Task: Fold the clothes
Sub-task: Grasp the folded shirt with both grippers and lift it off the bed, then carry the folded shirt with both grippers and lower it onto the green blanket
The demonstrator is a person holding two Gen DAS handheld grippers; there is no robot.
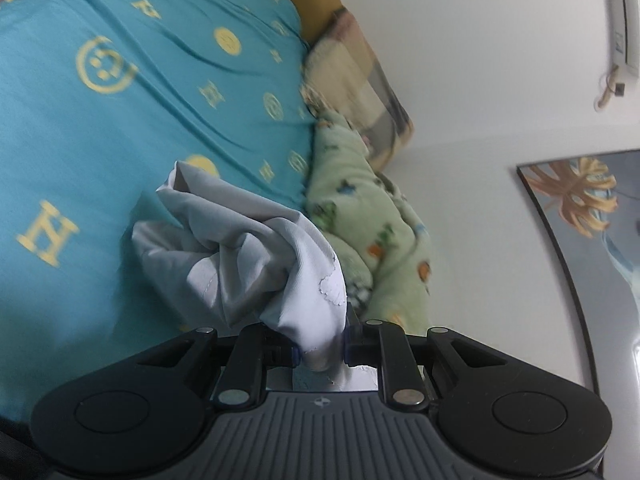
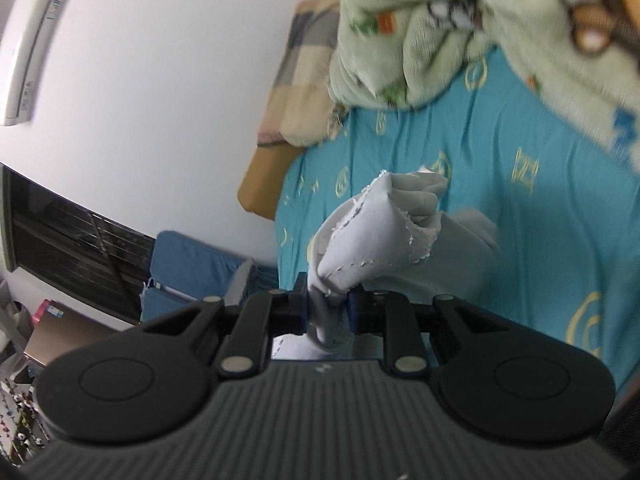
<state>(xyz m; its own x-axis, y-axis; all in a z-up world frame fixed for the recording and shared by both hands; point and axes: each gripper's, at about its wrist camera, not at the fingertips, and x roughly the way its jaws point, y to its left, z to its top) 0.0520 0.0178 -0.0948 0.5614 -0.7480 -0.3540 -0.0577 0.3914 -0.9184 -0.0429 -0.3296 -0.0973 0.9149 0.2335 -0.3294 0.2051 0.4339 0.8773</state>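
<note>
A pale grey garment (image 1: 248, 248) hangs bunched over a teal bed sheet (image 1: 120, 128) with yellow prints. My left gripper (image 1: 320, 350) is shut on one bunched end of it, the cloth pinched between the blue-tipped fingers. In the right wrist view the same grey garment (image 2: 376, 232) shows a frayed, stitched edge, and my right gripper (image 2: 329, 308) is shut on another part of it. The cloth rises from both grippers and is crumpled, lifted off the sheet (image 2: 500, 208).
A green fleece blanket (image 1: 360, 208) with small animal prints is heaped at the bed's head beside a checked pillow (image 1: 360, 80). White wall with an air conditioner (image 1: 624, 20) and a framed picture (image 1: 592, 220). A blue chair (image 2: 192, 268) stands beside the bed.
</note>
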